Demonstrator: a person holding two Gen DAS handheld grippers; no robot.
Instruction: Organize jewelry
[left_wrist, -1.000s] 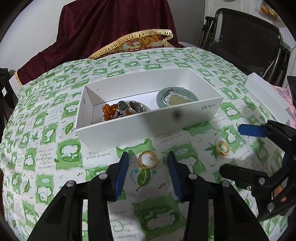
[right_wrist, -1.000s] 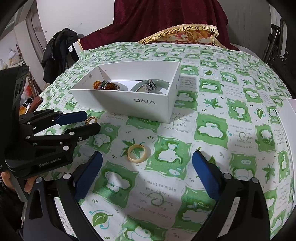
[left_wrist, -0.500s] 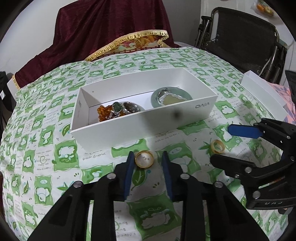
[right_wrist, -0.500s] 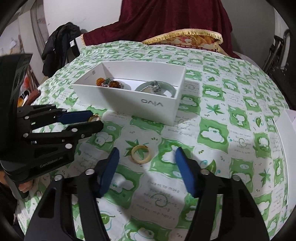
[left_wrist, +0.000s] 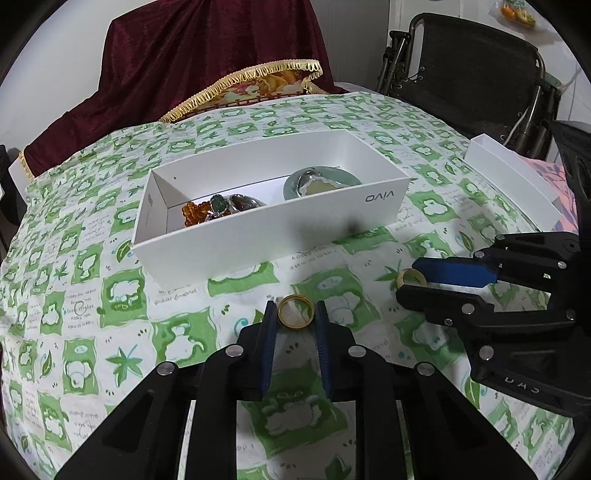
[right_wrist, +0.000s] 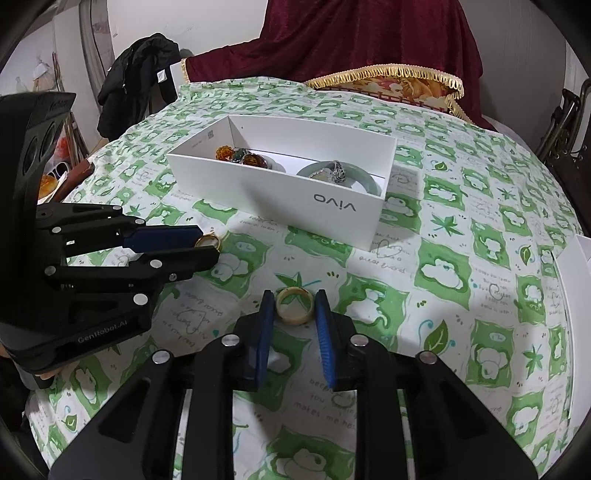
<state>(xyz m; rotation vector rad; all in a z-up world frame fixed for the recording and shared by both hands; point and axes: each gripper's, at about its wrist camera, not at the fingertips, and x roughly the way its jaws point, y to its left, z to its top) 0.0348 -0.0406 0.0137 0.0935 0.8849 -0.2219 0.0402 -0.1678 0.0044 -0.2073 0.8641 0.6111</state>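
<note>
- My left tool (left_wrist: 295, 317) is closed onto the gold ring (left_wrist: 295, 312); both blue pads touch the ring's sides, and the ring lies on the green-and-white cloth (left_wrist: 92, 295) over the desk.
- My right tool (right_wrist: 293, 312) grips the cream ring (right_wrist: 293, 311) the same way, a pad pressed to each side, low on the cloth.
- From the left wrist view, the right tool (left_wrist: 410, 282) shows side-on with the cream ring (left_wrist: 412, 277) at its tip.
- The white box (left_wrist: 258, 236) sits just beyond both rings, open-topped, with "vivo" printed on its near wall.
- Inside the box lie amber beads (left_wrist: 194, 216), a green-stone piece (left_wrist: 218, 204) and a pale green bangle (left_wrist: 321, 181) with a silver pendant on it.
- A white lid (left_wrist: 509, 177) lies well apart, at the right edge of the desk.
</note>
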